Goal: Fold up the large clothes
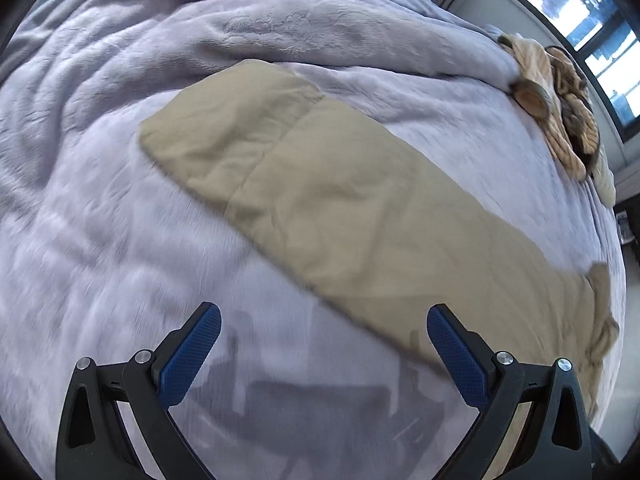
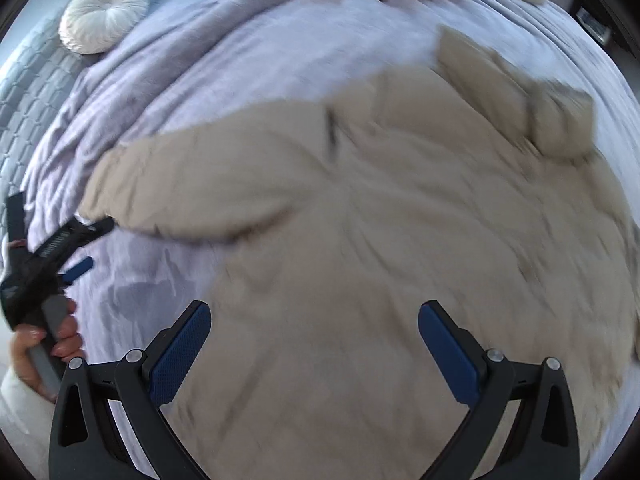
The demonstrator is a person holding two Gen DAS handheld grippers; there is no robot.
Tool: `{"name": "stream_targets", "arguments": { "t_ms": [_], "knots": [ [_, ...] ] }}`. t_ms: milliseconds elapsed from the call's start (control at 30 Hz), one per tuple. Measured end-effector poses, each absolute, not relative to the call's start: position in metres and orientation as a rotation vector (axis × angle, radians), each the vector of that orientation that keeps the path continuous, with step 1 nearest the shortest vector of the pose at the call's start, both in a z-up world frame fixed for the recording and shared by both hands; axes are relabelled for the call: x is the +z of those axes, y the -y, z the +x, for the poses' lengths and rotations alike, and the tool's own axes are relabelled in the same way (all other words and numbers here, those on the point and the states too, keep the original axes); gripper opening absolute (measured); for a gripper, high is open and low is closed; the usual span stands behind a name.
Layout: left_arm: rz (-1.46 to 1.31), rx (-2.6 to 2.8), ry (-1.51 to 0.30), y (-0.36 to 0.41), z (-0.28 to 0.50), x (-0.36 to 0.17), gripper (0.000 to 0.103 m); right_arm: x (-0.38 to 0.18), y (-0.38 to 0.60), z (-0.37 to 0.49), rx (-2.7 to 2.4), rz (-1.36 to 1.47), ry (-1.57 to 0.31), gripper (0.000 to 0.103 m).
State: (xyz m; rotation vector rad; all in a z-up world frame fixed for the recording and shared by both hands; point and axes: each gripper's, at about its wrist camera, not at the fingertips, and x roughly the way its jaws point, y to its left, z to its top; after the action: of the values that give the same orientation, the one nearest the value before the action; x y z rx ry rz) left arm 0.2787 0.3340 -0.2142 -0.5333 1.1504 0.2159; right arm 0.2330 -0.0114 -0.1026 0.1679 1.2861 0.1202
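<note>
Left wrist view looks down on a bed covered by a pale lavender blanket [image 1: 120, 220]. A large beige garment [image 1: 340, 208] lies flat on it, one long sleeve stretching away up and to the left, a seam crossing it partway. The left tool [image 1: 324, 344] hangs above the blanket just beside the garment's near edge, its two blue-padded fingers [image 1: 192, 356] spread wide apart with nothing between them. A heap of tan and brown clothes [image 1: 560, 108] sits at the far right edge of the bed, near a bright window [image 1: 580, 8].

Right wrist view is blurred. It shows the body of the beige garment [image 2: 380, 240] filling most of the picture, spread on the blanket [image 2: 240, 52], with a sleeve reaching left and a folded-back part at the upper right. The right tool [image 2: 314, 340] hovers over the garment, fingers wide apart and empty. At the left edge a hand [image 2: 44, 344] grips the handle of the left tool [image 2: 90, 244], which sits near the sleeve's end. A round white cushion [image 2: 104, 14] lies at the top left.
</note>
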Motion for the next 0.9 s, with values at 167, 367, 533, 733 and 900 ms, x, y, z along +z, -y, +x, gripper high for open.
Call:
{"name": "stream_targets", "arguments": {
  "t_ms": [167,367,533,733,900],
  "knots": [
    [-0.642,0.218,-1.133,-0.352,0.299,-0.245,0.103,-0.129,0.001,0.275,0.148,0.216,-1.240,0.064],
    [-0.603,0.242,-1.083,-0.350,0.308,-0.249,0.101,-0.162,-0.008,0.297,0.180,0.286,-1.236,0.020],
    [-0.487,0.247,-1.096,-0.336,0.320,-0.243,0.017,-0.190,-0.010,0.303,0.164,0.314,-1.281,0.019],
    [-0.472,0.087,-1.019,-0.315,0.328,-0.208,0.008,-0.199,-0.009,0.300,0.161,0.272,-1.288,0.016],
    [-0.421,-0.059,-0.922,-0.277,0.327,-0.161,0.008,-0.200,-0.001,0.298,0.164,0.312,-1.278,0.016]
  ]
}}
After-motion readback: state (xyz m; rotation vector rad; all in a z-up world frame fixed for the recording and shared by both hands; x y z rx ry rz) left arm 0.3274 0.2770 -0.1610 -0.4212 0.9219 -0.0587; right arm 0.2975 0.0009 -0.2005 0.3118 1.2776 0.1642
